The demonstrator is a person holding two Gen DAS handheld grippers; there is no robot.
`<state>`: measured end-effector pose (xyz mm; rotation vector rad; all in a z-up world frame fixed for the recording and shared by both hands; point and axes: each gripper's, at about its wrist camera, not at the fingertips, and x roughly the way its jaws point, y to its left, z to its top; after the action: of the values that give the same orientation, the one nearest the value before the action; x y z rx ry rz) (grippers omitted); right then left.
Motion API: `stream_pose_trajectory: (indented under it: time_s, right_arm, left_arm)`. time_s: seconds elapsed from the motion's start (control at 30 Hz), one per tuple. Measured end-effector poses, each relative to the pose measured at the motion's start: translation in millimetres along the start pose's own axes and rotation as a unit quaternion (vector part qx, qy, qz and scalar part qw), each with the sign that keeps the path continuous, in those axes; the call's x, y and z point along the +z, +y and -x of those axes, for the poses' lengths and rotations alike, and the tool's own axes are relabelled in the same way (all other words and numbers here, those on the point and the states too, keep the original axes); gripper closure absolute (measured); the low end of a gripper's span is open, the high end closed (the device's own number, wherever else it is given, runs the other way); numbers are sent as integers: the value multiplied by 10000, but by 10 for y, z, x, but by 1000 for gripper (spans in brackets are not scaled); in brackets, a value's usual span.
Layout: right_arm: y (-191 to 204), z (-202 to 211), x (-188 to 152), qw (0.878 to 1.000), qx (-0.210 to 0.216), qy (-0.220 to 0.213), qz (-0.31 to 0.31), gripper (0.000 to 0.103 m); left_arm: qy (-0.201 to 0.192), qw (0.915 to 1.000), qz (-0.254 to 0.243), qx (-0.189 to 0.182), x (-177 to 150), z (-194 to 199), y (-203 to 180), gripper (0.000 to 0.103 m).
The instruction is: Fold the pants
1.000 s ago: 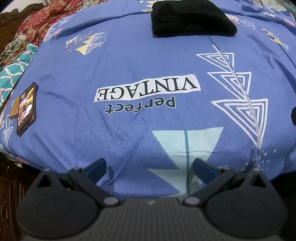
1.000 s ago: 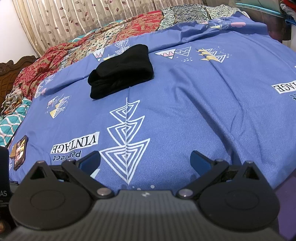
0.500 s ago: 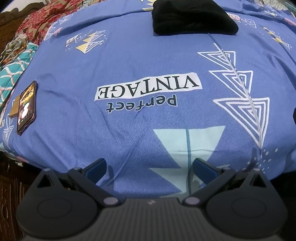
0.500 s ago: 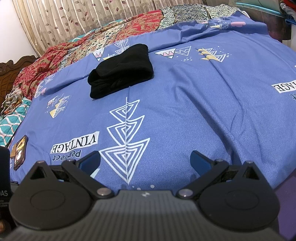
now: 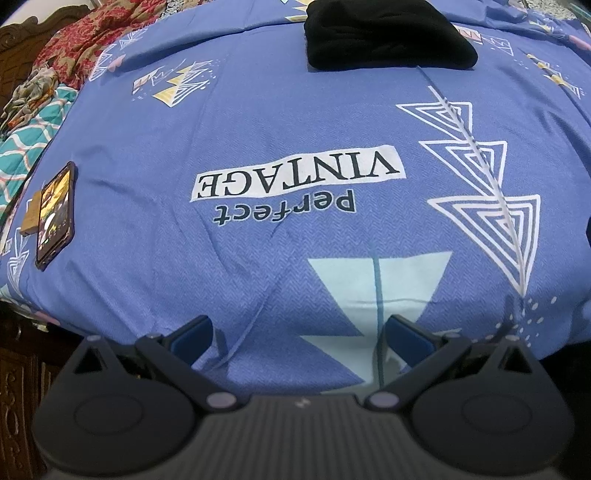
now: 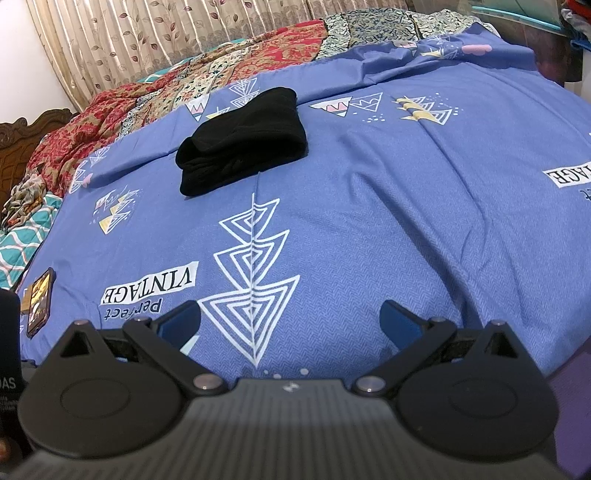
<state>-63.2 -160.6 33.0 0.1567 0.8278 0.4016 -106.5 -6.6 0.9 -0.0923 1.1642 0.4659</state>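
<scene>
The black pants lie folded into a compact bundle on the blue printed bedsheet, far from both grippers. They also show at the top of the left wrist view. My left gripper is open and empty, low over the near edge of the bed. My right gripper is open and empty too, hovering at the near edge of the bed, well short of the pants.
A phone lies on the sheet near the left edge, also in the right wrist view. A red patterned quilt and teal cloth bunch along the far left. Curtains hang behind the bed.
The left wrist view has shifted very slightly; the pants sit a touch higher in frame. The right gripper has not moved. Both stay open.
</scene>
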Motion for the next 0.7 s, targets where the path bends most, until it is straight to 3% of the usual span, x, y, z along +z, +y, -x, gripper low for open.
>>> stream_pose_trajectory:
  time_s: [0.7]
  right_arm:
    - [-43,-21,-15,10000,27,36,35,0]
  left_arm:
    - [21,9999,23,106,4,5,-1,0]
